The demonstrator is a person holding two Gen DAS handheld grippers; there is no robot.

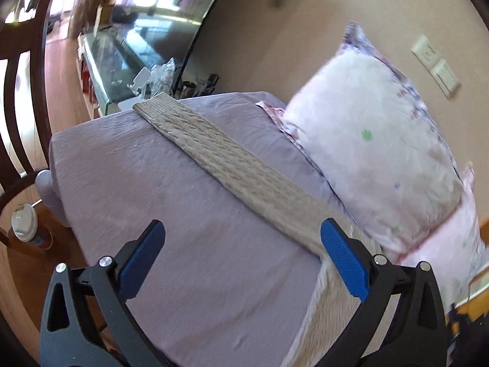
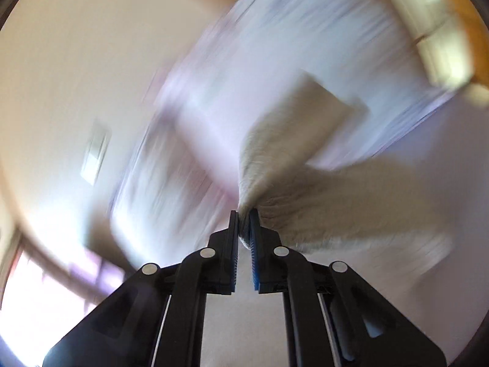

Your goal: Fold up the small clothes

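While the left gripper (image 1: pixel 243 243) hovers over the bed (image 1: pixel 146 165) w/ blue fingers (image 1: pixel 142 253) spread wide, gripping nothing, the knit garment (image 1: pixel 232 159) runs as a long beige strip from the bed's far edge toward the near corner, passing under the right-hand finger, alongside the pillow (image 1: pixel 366 140). Right gripper (image 2: pixel 244 214): fingers pinched tight on a bunched end of the garment (image 2: pixel 321 189); rest of that view is motion-blurred.
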